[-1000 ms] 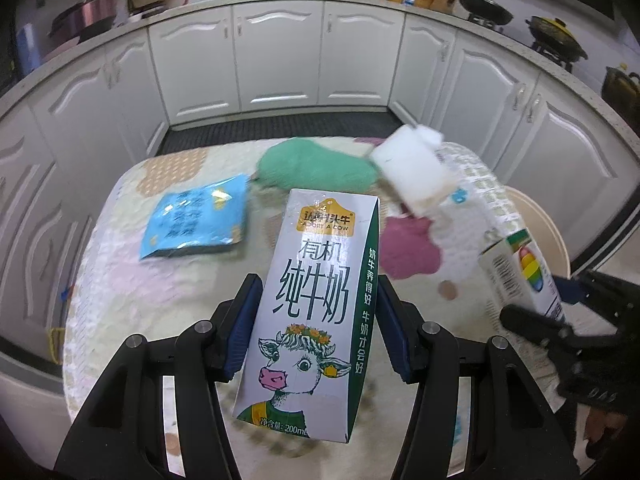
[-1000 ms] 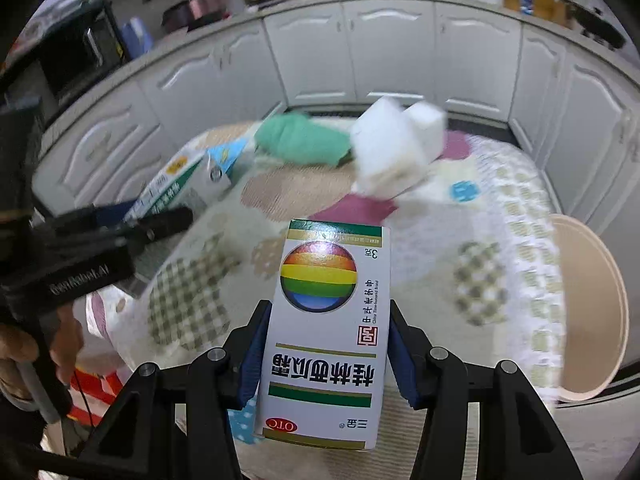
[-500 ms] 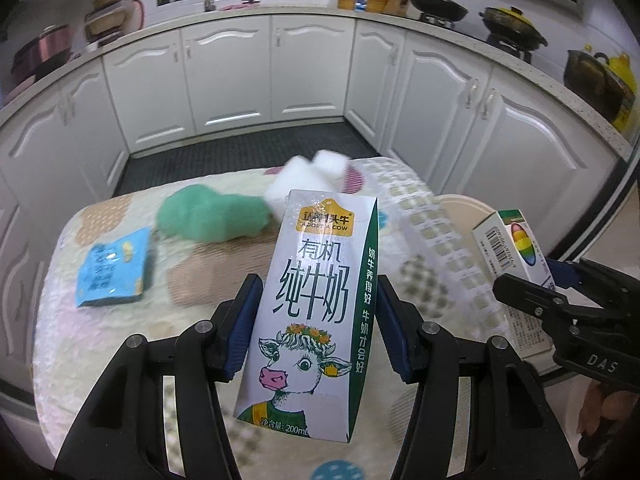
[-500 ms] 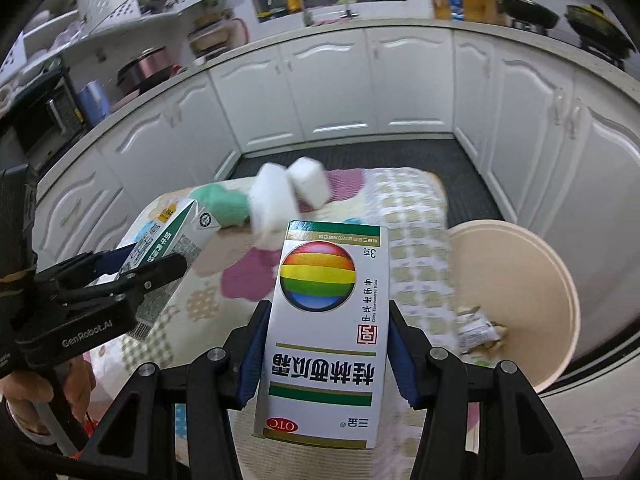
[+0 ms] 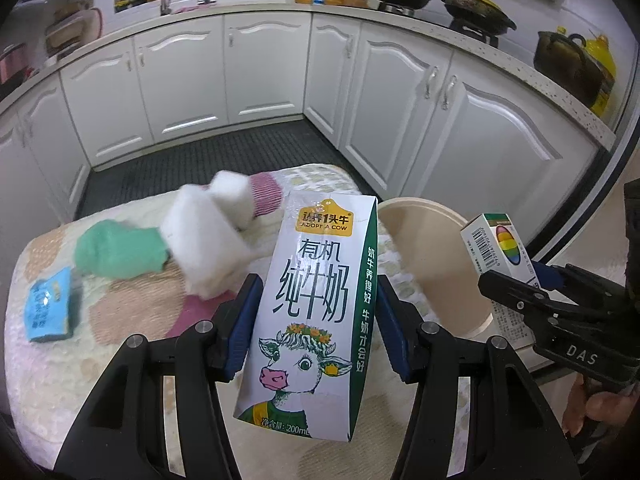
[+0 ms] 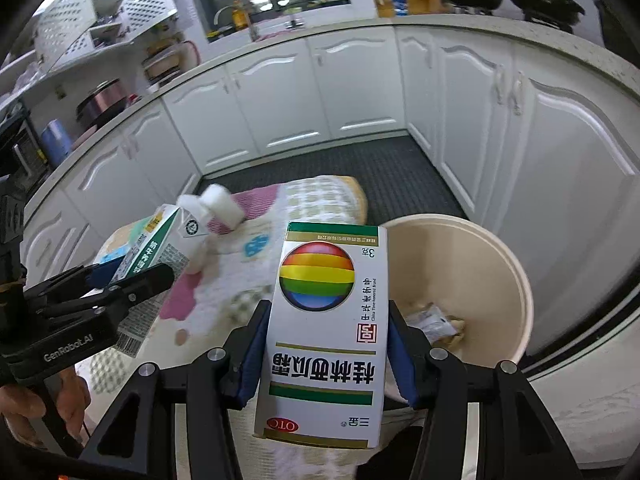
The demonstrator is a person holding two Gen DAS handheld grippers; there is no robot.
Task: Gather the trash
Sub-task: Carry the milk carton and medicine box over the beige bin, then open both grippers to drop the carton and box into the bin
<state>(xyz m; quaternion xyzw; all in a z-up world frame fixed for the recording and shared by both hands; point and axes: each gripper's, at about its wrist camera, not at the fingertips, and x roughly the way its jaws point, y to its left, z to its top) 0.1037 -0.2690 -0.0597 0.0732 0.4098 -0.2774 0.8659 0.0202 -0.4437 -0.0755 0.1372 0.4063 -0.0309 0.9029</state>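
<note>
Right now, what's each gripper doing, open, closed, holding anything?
Left gripper: closed on the milk carton.
Right gripper: closed on the medicine box.

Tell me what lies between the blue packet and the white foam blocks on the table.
A green cloth lies between the blue packet and white foam blocks, per the left wrist view.
</note>
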